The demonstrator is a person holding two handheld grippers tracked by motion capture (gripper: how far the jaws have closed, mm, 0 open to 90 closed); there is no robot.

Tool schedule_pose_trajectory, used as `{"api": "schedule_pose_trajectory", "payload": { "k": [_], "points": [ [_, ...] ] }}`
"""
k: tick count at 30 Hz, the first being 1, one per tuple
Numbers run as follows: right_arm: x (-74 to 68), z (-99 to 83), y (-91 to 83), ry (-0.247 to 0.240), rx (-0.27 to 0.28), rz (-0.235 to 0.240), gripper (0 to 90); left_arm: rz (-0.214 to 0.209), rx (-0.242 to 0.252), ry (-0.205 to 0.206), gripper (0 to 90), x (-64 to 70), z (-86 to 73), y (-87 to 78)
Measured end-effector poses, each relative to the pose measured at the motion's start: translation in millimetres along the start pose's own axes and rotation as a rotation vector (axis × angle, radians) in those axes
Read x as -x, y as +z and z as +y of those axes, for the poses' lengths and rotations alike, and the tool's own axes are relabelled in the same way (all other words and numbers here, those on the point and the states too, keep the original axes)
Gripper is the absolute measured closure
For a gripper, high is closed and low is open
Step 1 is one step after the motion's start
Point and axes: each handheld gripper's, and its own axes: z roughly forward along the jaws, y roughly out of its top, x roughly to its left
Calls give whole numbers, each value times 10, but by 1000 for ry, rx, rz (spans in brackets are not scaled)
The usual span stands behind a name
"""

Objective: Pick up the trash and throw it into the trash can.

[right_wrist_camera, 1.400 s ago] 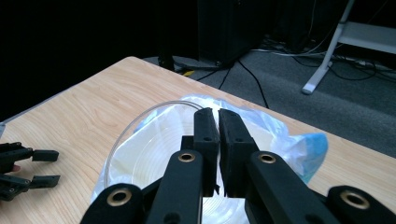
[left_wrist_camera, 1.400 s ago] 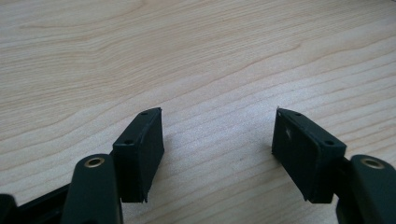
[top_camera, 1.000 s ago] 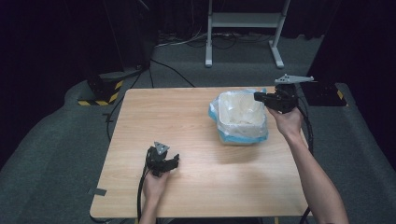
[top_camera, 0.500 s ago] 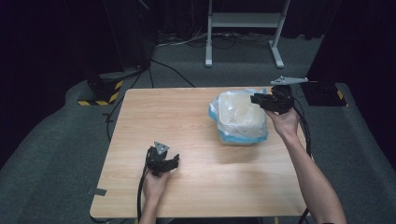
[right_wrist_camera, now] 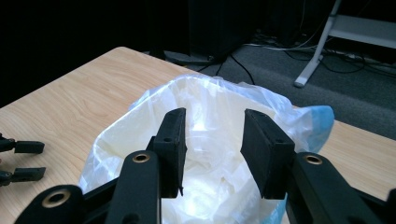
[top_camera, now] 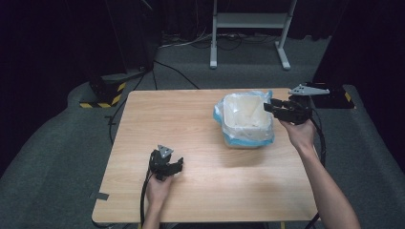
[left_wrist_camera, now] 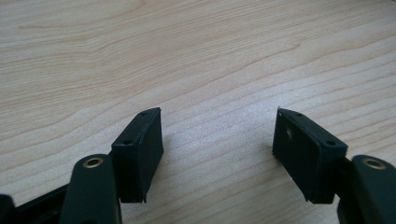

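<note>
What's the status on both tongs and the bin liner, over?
Left tongs open, empty, low over the table. Right tongs open, above the bag-lined bin, not gripping the liner. Nothing in the way.

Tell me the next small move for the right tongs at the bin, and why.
Probably lower the right tongs a little and close on the near edge of the plastic bag lining the bin. Their jaws stand open just above the bag's opening with nothing between them, while the left tongs lie open on the table.
</note>
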Motion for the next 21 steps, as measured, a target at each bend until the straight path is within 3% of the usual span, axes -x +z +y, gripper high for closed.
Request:
{"api": "schedule_pose_trajectory", "payload": {
  "k": [21],
  "points": [
    [48, -130, -276, 39, 45, 0, 550, 0, 1, 0, 330, 0, 0, 1]
  ]
}}
